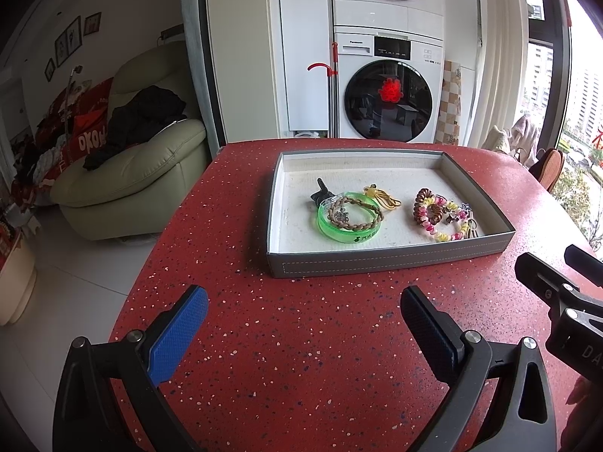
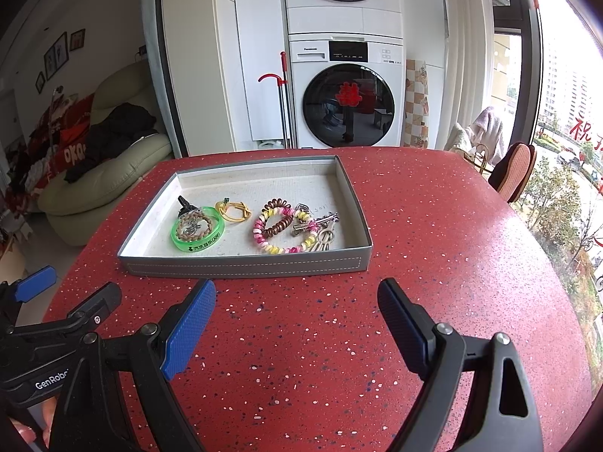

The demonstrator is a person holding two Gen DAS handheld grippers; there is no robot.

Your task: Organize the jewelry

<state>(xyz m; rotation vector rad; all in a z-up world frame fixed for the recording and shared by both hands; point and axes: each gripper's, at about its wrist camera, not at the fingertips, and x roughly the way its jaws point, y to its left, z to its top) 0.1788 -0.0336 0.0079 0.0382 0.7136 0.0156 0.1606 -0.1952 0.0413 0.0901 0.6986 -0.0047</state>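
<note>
**Red speckled desk, one grey tray**

The desk (image 2: 433, 263) has a red top flecked with pale and dark chips, and its far edge curves round. Directly on it stands a shallow grey tray (image 2: 245, 265) with white stitching along its near wall and a pale lining. The tray sits toward the far side of the desk, left of centre in the right wrist view.

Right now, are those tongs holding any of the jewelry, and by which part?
Nothing is held. Both the left tongs and right tongs are open over the red table; the jewelry lies in the grey tray.
</note>
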